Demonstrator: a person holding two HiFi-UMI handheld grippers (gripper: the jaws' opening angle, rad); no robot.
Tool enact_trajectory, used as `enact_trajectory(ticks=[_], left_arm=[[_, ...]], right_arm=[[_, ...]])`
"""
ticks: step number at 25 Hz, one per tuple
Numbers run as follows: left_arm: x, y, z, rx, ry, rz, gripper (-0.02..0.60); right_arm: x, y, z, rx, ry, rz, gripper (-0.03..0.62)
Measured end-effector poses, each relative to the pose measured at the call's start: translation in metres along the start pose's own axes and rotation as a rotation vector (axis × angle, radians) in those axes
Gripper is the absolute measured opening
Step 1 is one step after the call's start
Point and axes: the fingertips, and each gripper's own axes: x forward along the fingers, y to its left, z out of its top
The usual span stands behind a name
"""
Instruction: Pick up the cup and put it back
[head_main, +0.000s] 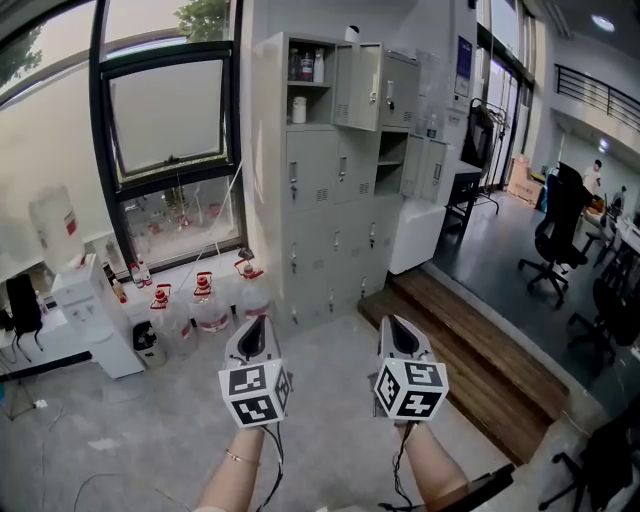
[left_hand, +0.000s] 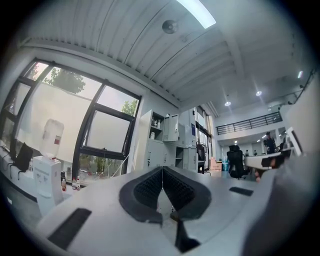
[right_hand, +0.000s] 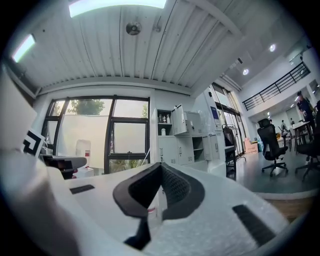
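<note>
Holding both tools level and well short of the grey lockers (head_main: 335, 190), the person has the left gripper (head_main: 255, 330) and the right gripper (head_main: 399, 330) with jaws pressed together and nothing between them. What looks like the cup (head_main: 299, 110), small and white, stands on the lower shelf of the open top compartment, beneath some bottles (head_main: 307, 66); it is too small to be sure. The main risk, as I judge it, is reaching in without first parting the jaws, which would push the cup backward or off the shelf. The open locker door (head_main: 357, 85) just beside it could catch a gripper's side. The shelf sits high, so a tilted grasp might tip the cup. Water jugs (head_main: 205, 300) and a raised wooden step (head_main: 470, 365) lie near the way forward, where a foot could catch.
</note>
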Motion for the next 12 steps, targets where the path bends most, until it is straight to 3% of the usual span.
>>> enact_trajectory(ticks=[12], left_arm=[[0.015, 0.028, -0.006, 0.016, 0.012, -0.016, 0.009]], right_arm=[[0.022, 0.01, -0.02, 0.034, 0.028, -0.038, -0.008]])
